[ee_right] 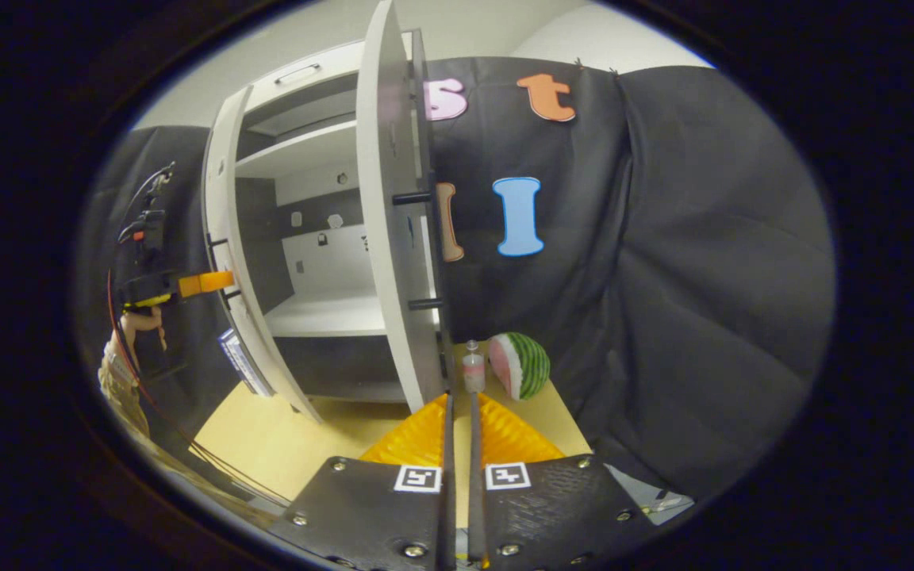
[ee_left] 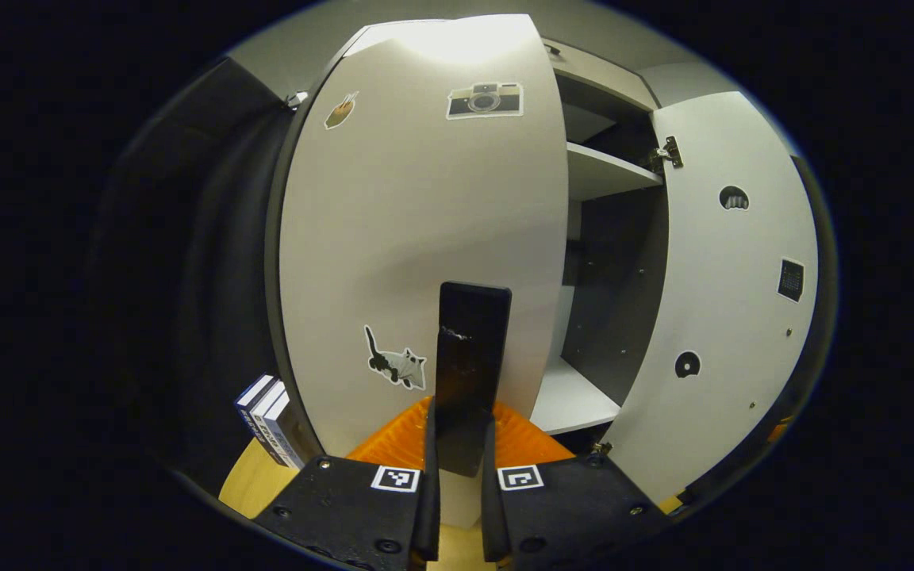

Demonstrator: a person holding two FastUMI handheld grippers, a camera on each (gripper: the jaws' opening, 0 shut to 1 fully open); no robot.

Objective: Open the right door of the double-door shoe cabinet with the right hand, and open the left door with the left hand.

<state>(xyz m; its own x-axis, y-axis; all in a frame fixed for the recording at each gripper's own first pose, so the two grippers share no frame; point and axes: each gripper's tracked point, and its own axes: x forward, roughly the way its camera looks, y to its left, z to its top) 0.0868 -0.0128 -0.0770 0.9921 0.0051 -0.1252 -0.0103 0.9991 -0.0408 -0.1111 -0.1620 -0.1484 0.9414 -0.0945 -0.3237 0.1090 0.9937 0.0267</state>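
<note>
My left gripper [ee_left: 459, 444] pinched the black bar handle [ee_left: 469, 357] of the white left door [ee_left: 417, 238] at frame centre; the door bore camera, cat and food stickers, no legible writing. My right gripper [ee_right: 461, 420], fingers pressed together, held nothing beside the edge-on white right door [ee_right: 389, 238], swung open.

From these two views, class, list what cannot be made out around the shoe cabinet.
- Left gripper view: left door hides the interior behind it.
- Left gripper view: books partly hidden by that door.
- Right gripper view: small bottle too small to identify.
- Right gripper view: right door edge-on, front unseen.
</note>
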